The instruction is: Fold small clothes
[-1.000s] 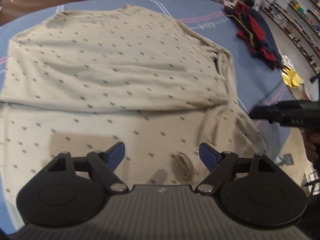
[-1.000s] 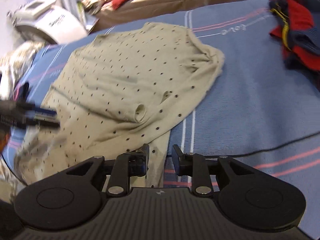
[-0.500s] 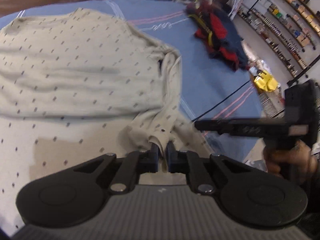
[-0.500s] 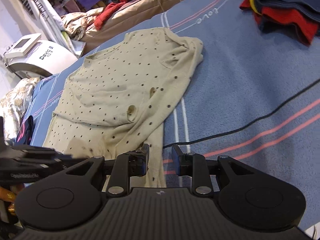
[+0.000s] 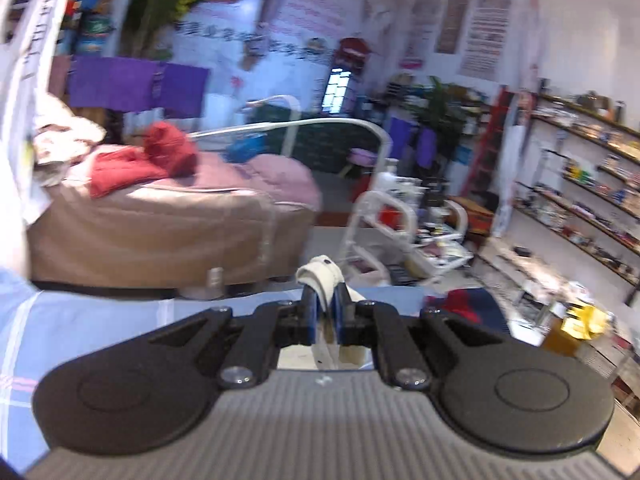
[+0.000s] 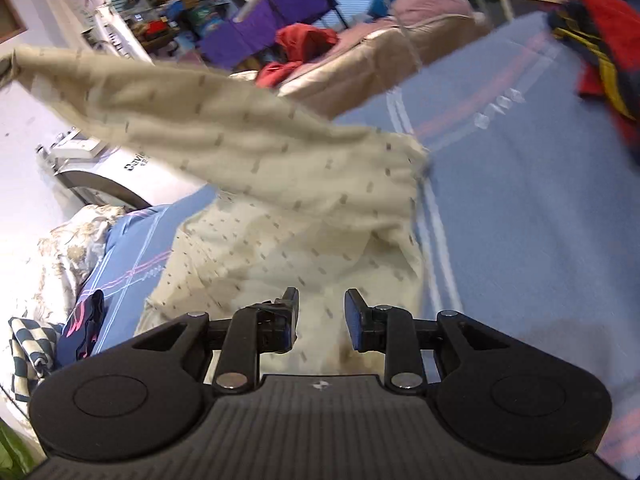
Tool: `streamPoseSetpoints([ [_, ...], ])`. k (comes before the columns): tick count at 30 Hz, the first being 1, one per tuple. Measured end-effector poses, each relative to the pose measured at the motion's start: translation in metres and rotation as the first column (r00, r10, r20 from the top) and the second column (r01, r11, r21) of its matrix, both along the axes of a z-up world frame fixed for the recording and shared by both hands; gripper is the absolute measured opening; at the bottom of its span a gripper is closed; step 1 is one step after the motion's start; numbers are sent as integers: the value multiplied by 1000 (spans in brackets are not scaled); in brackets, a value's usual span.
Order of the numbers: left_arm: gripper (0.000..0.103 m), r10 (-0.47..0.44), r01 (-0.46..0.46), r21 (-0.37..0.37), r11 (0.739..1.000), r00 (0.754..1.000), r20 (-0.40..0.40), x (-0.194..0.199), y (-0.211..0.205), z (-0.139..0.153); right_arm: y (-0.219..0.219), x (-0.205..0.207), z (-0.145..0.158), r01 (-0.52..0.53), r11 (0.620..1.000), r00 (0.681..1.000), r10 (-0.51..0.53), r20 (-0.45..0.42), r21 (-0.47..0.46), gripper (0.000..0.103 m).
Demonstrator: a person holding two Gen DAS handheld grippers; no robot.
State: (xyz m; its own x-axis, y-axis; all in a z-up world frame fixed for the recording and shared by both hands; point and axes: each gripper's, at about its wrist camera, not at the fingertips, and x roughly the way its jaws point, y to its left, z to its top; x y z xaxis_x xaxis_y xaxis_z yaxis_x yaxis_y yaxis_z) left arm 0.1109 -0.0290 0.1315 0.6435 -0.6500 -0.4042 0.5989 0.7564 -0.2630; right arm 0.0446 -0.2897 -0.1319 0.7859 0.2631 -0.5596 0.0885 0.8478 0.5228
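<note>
The beige dotted shirt (image 6: 280,152) lies on the blue striped sheet (image 6: 520,220), with one side pulled up into the air toward the upper left of the right wrist view. My left gripper (image 5: 324,300) is shut on a bunched fold of that shirt (image 5: 320,270), held high and facing the room. My right gripper (image 6: 322,308) hovers low over the shirt's near part. Its jaws are opening, and the cloth lies under them, not pinched.
A pile of red and navy clothes (image 6: 600,20) sits at the sheet's far right, also visible as the pile (image 5: 460,300) past my left gripper. A brown bed (image 5: 160,232) with red garments stands behind. A white machine (image 6: 120,172) and a checked cloth (image 6: 28,344) are at the left.
My left gripper shut on the shirt's edge, then rose sharply, lifting the cloth and tipping its view up to the room. My right gripper slid over the shirt and its jaws widened slightly.
</note>
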Motion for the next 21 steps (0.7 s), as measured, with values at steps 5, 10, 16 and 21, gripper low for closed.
streamPoseSetpoints([
  [5,8,162,-156,63,986,981,-108,16,55,-38,33,73,-28,-4,930,995,-34,-96,-368,21],
  [10,8,361,-320,181,930,886,-290,27,120,-116,16,68,-26,100,859,970,-196,-144,-502,17],
  [16,15,438,-338,284,897,768,-468,15,174,-206,9,34,-25,47,857,973,-156,-171,-513,43],
  [21,71,332,-239,255,937,836,-437,-4,154,-215,1,25,-15,110,884,969,-197,-149,-454,74],
])
